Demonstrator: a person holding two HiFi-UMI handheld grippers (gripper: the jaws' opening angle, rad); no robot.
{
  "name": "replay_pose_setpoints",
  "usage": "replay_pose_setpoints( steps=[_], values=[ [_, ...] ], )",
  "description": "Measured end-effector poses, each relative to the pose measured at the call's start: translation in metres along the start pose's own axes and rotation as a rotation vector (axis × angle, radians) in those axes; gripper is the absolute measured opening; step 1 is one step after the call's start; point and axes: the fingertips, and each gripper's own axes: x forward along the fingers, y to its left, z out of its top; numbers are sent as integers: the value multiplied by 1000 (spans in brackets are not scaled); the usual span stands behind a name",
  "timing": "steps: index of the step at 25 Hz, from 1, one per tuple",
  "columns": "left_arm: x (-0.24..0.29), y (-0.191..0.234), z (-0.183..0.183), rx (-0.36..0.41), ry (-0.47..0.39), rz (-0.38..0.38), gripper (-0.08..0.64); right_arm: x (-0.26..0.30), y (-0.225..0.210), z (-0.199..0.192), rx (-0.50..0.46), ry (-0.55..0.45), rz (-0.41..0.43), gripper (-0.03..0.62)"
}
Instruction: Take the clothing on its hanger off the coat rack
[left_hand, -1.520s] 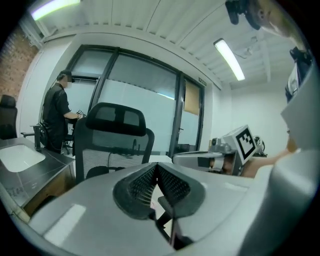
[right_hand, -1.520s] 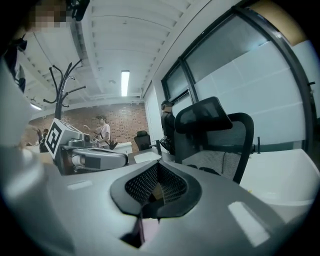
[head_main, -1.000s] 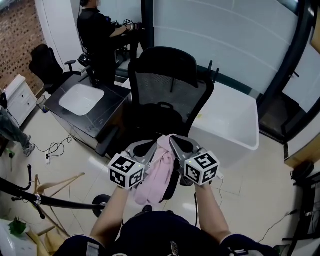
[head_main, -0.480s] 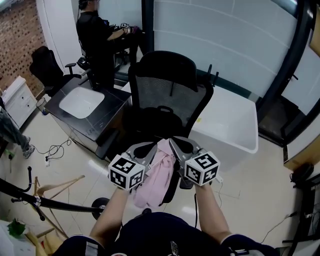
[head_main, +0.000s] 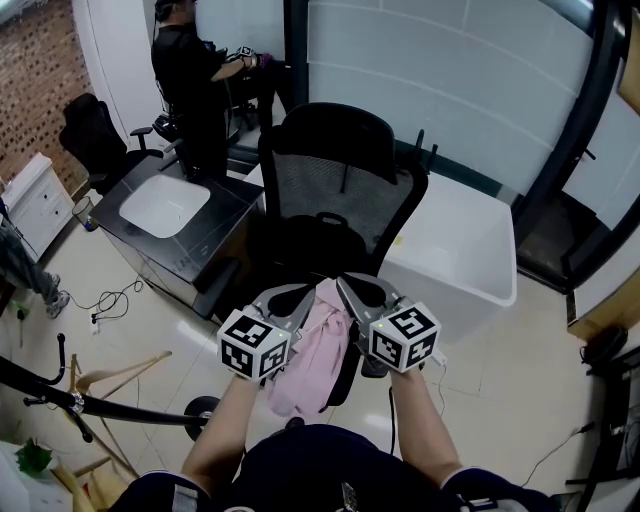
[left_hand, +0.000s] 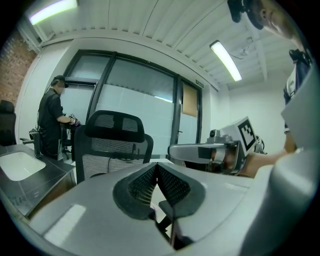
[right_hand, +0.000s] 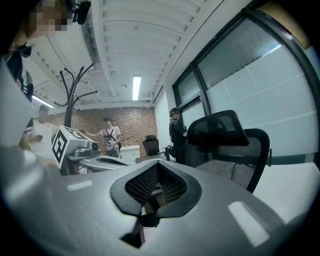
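The pink clothing (head_main: 318, 345) hangs in a bunch between my two grippers, held side by side in front of me. My left gripper (head_main: 305, 293) is shut, its tip against the top of the garment; in the left gripper view its pads (left_hand: 156, 166) meet and I cannot tell what they pinch. My right gripper (head_main: 343, 283) is shut too, and the right gripper view shows a brownish piece of the hanger (right_hand: 156, 195) between its pads (right_hand: 157, 164). The black coat rack (head_main: 100, 405) stands to my lower left, its branched top (right_hand: 75, 95) showing in the right gripper view.
A black mesh office chair (head_main: 335, 180) stands right ahead, a white table (head_main: 470, 250) to its right. A dark desk (head_main: 215, 225) with a white tray (head_main: 163, 198) is at the left. Wooden hangers (head_main: 120, 370) sit by the rack. A person (head_main: 190, 70) sits at the back.
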Motion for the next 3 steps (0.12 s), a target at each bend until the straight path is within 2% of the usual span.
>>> replay_pose_setpoints(
  steps=[3],
  values=[
    [-2, -1, 0, 2, -1, -2, 11, 0, 3, 0, -2, 0, 1, 1]
  ],
)
